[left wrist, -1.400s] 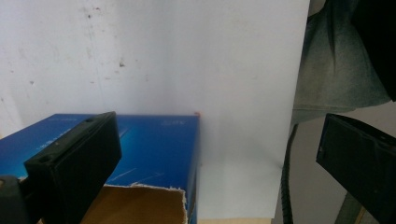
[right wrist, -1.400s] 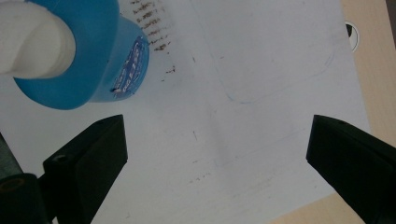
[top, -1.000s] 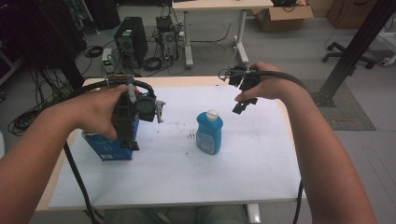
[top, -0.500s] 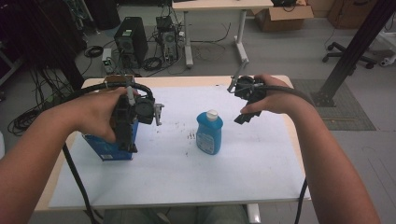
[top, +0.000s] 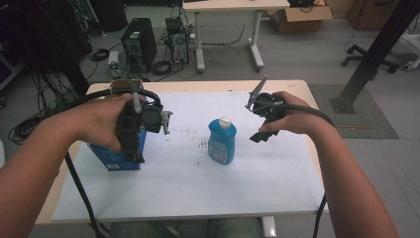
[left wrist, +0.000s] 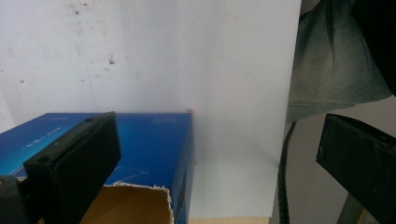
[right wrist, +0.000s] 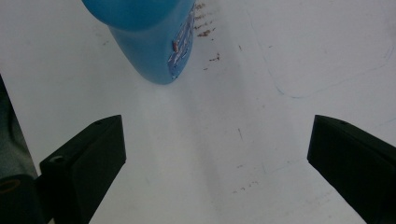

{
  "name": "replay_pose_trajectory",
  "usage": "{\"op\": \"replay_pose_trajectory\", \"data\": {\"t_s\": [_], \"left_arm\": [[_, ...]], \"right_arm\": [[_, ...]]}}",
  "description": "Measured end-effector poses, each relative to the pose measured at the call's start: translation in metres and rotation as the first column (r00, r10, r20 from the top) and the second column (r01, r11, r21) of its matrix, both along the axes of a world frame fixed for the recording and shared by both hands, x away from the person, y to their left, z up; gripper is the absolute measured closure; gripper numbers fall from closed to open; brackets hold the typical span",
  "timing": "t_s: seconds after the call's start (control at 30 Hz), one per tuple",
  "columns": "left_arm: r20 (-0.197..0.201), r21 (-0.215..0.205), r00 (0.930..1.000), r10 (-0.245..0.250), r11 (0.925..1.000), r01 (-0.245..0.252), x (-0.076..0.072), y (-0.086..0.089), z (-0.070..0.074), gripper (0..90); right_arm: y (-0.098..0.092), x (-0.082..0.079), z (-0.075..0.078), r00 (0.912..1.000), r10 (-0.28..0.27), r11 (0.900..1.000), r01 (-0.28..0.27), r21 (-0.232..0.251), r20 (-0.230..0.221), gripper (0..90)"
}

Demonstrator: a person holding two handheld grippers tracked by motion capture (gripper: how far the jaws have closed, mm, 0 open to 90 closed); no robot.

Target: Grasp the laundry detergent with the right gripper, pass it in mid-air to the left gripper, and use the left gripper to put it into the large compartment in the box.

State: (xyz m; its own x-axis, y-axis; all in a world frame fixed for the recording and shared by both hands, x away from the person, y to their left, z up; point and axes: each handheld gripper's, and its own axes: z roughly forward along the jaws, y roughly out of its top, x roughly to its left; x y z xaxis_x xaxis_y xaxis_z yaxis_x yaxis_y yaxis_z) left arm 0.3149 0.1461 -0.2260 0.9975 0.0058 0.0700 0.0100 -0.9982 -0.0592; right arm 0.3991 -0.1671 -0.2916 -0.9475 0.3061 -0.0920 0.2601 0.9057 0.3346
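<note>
Right hand-held gripper (top: 262, 130) lowered, nearer bottle (top: 221, 142)

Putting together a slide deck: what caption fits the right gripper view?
Open right gripper hovering over the white table, its black jaws wide apart, the upright blue bottle just ahead.

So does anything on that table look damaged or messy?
Yes. The blue cardboard box under the left gripper has a ragged, torn opening edge, and small dark specks mark the white table sheet beside the upright blue plastic bottle. Nothing has spilled.
</note>
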Motion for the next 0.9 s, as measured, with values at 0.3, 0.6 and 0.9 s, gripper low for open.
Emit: {"op": "replay_pose_trajectory", "data": {"t_s": [0.3, 0.6, 0.9], "left_arm": [[0.004, 0.002, 1.0000, 0.002, 1.0000, -0.002, 0.000, 0.000, 0.000, 0.2], [0.007, 0.004, 1.0000, 0.001, 1.0000, -0.001, 0.000, 0.001, -0.001, 0.2], [0.006, 0.010, 1.0000, -0.001, 1.0000, 0.001, 0.000, -0.001, -0.001, 0.2]], "right_arm": [[-0.003, -0.007, -0.015, 1.0000, -0.002, 0.999, 0.002, 0.041, -0.005, 4.5], [-0.004, -0.013, -0.029, 1.0000, 0.000, 0.997, 0.001, 0.076, -0.009, 4.4], [-0.007, -0.018, -0.042, 0.9998, -0.011, 0.994, 0.013, 0.109, -0.016, 4.4]]}}
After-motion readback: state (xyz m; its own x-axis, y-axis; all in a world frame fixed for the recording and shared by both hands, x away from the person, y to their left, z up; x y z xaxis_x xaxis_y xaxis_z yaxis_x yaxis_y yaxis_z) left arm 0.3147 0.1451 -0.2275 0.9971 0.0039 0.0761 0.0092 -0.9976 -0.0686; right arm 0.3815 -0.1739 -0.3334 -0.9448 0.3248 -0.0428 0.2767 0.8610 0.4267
